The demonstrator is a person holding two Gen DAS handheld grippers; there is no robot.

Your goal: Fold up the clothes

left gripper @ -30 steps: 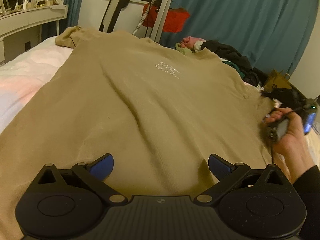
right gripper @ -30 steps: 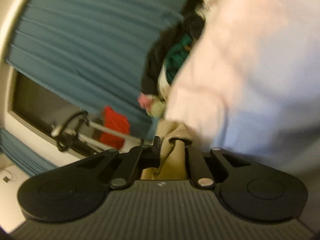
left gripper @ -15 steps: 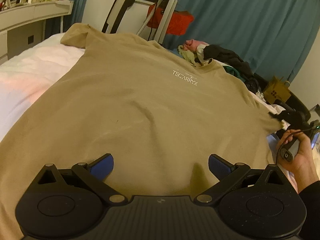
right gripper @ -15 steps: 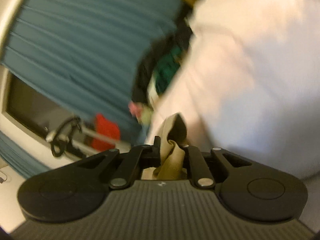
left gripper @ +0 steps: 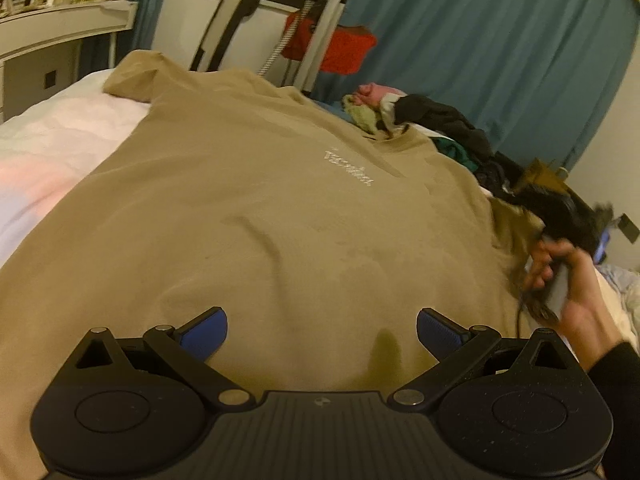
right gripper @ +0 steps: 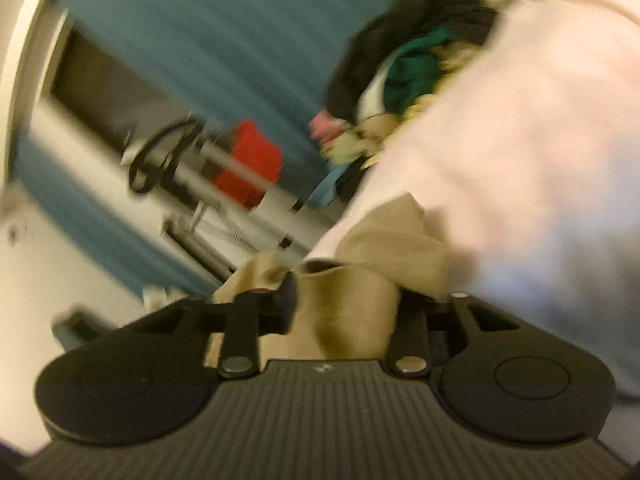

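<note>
- A tan shirt [left gripper: 248, 216] lies spread front-up across a bed [left gripper: 52, 140], covering most of it, with small pale lettering on the chest
- One sleeve is bunched at the far left corner of the bed; the white sheet shows bare along the left side
- The left gripper [left gripper: 322, 330] hovers over the near hem of the shirt, jaws wide apart, its blue pads [left gripper: 204, 332] clear of the cloth and nothing between them
- At the right edge of the bed, the person's right hand [left gripper: 568, 280], in a dark sleeve, grips the handle of the right gripper [right gripper: 344, 308], blurred here
- In the right wrist view, a fold of the shirt's tan sleeve sits between the jaws, which are opening; the view is blurred and I cannot tell whether the pads press on the cloth
- Beyond the shirt's collar a pile of clothes [left gripper: 432, 128] lies, black, green and pink
- Behind the bed hang teal curtains [left gripper: 480, 40], with a metal frame [left gripper: 320, 12] and a red bag [left gripper: 340, 50] in front
</note>
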